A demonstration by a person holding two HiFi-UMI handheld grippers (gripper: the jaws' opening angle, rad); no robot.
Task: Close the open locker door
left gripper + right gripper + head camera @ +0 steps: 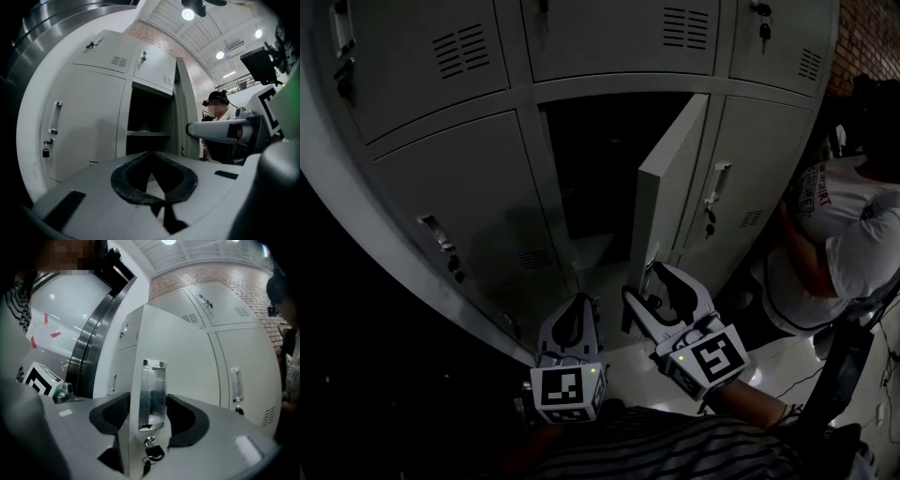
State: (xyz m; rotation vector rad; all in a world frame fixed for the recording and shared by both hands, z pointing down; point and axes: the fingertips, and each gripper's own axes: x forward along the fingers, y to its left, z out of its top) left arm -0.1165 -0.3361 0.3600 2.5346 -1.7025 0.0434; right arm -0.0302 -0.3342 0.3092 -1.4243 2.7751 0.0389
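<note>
Locker door stands swung out, so closing remains; right gripper straddles the door's handle, jaws wide and unclamped; left gripper beside the door, jaws together, empty.

A bank of grey metal lockers with vented doors lines the near side. A red brick wall rises behind it. Round lamps glow in the white ribbed ceiling (the head view stays dim), and the floor is pale and glossy.
</note>
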